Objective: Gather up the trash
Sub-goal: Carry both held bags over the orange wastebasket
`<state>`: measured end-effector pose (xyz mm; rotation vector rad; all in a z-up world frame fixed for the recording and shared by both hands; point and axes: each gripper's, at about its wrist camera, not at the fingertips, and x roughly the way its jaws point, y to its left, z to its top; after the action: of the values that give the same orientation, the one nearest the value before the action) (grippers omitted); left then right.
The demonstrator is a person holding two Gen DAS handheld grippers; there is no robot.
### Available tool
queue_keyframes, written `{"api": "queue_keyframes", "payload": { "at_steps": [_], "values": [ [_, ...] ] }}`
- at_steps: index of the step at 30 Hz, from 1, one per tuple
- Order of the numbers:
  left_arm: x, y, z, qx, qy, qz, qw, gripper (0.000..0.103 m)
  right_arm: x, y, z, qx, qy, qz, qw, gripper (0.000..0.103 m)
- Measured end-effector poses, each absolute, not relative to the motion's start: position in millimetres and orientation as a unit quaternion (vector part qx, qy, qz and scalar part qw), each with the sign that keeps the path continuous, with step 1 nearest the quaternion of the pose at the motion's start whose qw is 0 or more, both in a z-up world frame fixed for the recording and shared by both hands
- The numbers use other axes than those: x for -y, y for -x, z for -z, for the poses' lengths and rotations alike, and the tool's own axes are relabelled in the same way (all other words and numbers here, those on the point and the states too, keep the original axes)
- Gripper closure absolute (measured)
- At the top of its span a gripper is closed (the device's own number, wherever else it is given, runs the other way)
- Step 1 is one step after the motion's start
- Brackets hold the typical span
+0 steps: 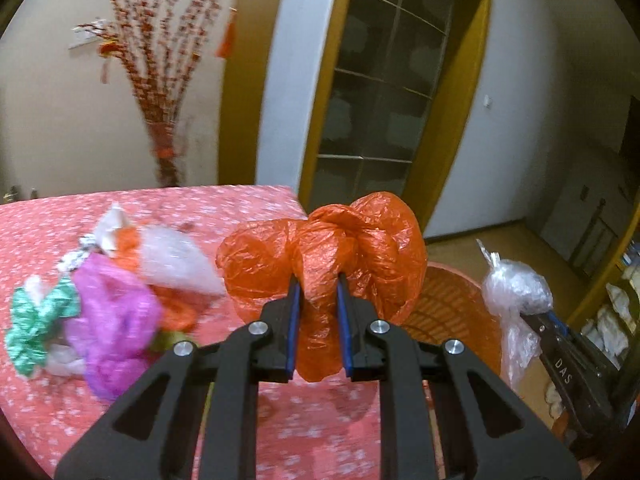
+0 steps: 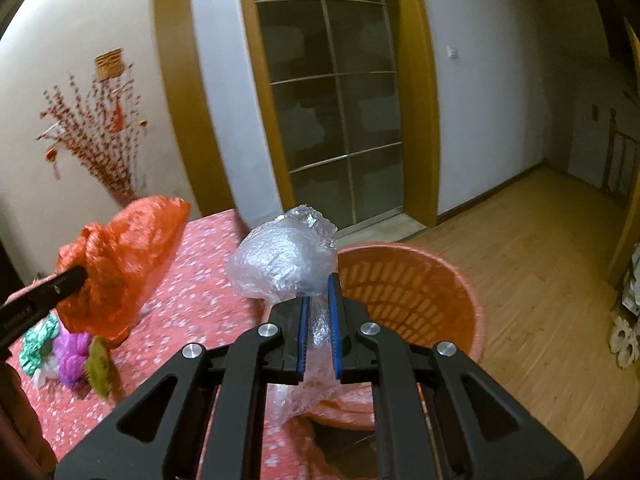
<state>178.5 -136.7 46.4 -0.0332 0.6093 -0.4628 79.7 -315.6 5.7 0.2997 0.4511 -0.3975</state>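
Observation:
My left gripper (image 1: 318, 282) is shut on a crumpled orange plastic bag (image 1: 328, 248), held above the right end of the pink flowered table (image 1: 304, 432). My right gripper (image 2: 319, 285) is shut on a clear plastic bag (image 2: 280, 258), which hangs just left of the rim of an orange mesh basket (image 2: 412, 292) on the floor. The right wrist view has the orange bag (image 2: 120, 264) at its left. In the left wrist view the clear bag (image 1: 516, 288) and the basket (image 1: 452, 308) lie to the right. A heap of trash (image 1: 108, 304) stays on the table: purple, green, white and orange scraps.
A glass-panelled door (image 2: 336, 120) with yellow frame stands behind the basket. Wooden floor (image 2: 532, 248) stretches to the right. A bunch of red decorative branches (image 1: 160, 80) leans at the wall behind the table. White objects (image 2: 624, 340) lie at the far right floor edge.

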Motion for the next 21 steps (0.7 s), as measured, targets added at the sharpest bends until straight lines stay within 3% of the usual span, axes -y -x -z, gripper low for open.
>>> {"api": "queue_keyframes", "payload": {
  "at_steps": [21],
  "values": [
    [258,-217,22,-0.364,-0.006,0.302,0.881,0.085,386,-87,25,-0.237,-0.199,0.233,0.922,0.093]
  ]
}}
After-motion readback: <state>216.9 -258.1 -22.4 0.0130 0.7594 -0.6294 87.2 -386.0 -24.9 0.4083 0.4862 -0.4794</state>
